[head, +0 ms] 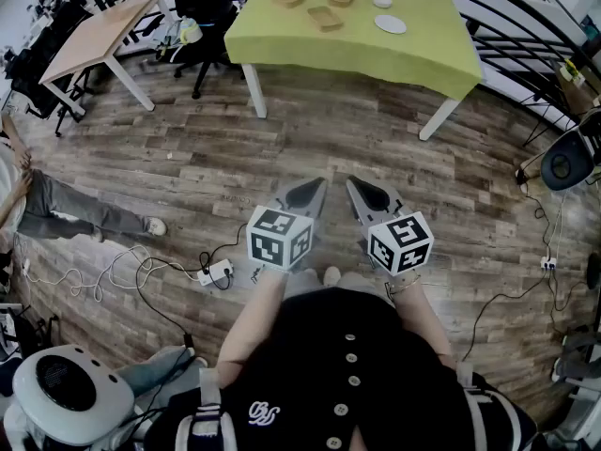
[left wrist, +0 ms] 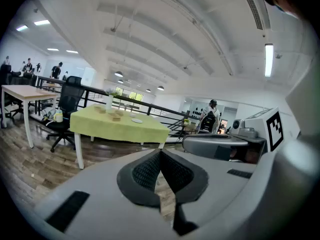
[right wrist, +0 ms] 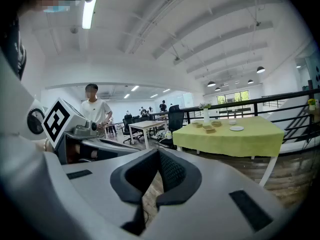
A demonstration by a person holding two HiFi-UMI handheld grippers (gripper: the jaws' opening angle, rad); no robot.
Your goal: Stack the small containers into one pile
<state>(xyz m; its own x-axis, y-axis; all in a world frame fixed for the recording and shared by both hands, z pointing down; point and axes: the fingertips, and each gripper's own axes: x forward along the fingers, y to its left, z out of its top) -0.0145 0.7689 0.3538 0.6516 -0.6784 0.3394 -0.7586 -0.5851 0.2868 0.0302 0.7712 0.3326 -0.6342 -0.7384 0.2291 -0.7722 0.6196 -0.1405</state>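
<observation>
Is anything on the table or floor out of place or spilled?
Nothing is spilled or damaged. The three wooden containers sit apart on the green table. Only a power strip with loose cables lies on the floor.

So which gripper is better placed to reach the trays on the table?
Left gripper, barely: the trays sit more in its line. Right gripper is equally shut, empty, far from the table.

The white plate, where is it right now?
The white plate lies on the green table at the head view's top, right of the three wooden trays.
</observation>
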